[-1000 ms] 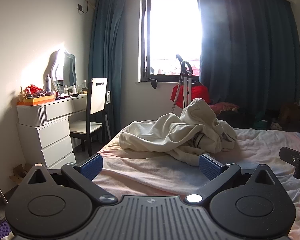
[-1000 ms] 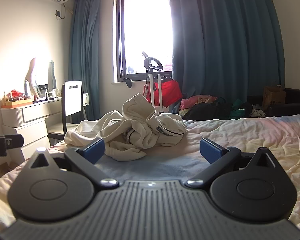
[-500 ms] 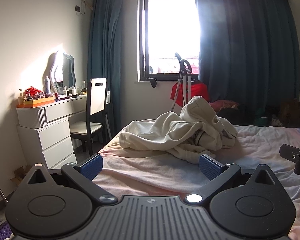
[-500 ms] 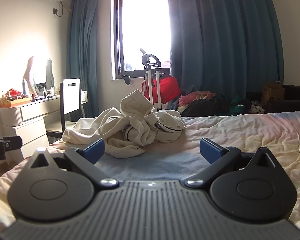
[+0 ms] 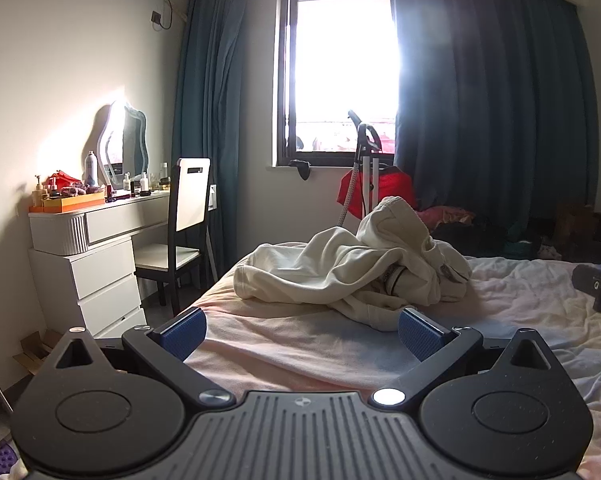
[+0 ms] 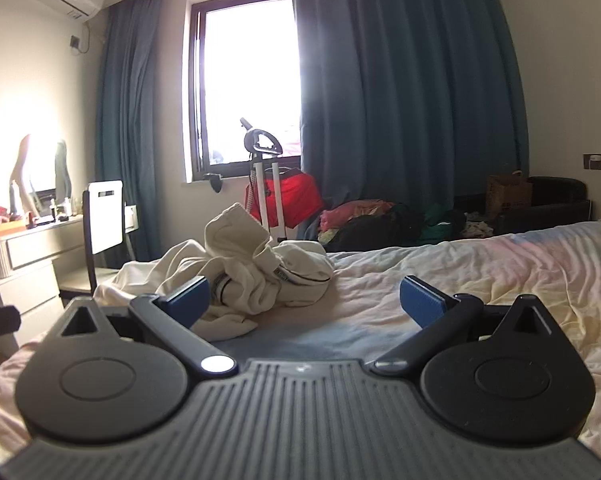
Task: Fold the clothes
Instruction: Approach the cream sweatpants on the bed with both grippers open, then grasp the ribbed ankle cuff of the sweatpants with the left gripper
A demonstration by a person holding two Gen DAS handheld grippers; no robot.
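A crumpled cream garment (image 5: 352,264) lies in a heap on the bed (image 5: 284,344), near its far left corner. It also shows in the right wrist view (image 6: 252,276). My left gripper (image 5: 300,330) is open and empty, low over the sheet just short of the heap. My right gripper (image 6: 304,302) is open and empty, with its left finger (image 6: 188,300) in front of the heap's near edge. The right gripper's body shows at the right edge of the left wrist view (image 5: 600,292).
A white dresser (image 5: 96,264) with bottles and a mirror stands left of the bed, with a chair (image 5: 180,232) beside it. A red bag on a trolley (image 6: 284,200) and piled clothes (image 6: 380,220) sit under the window. The wrinkled sheet (image 6: 480,280) spreads to the right.
Both grippers have moved slightly closer to the heap and a little upward. The garment has not moved. Both grippers stay open.
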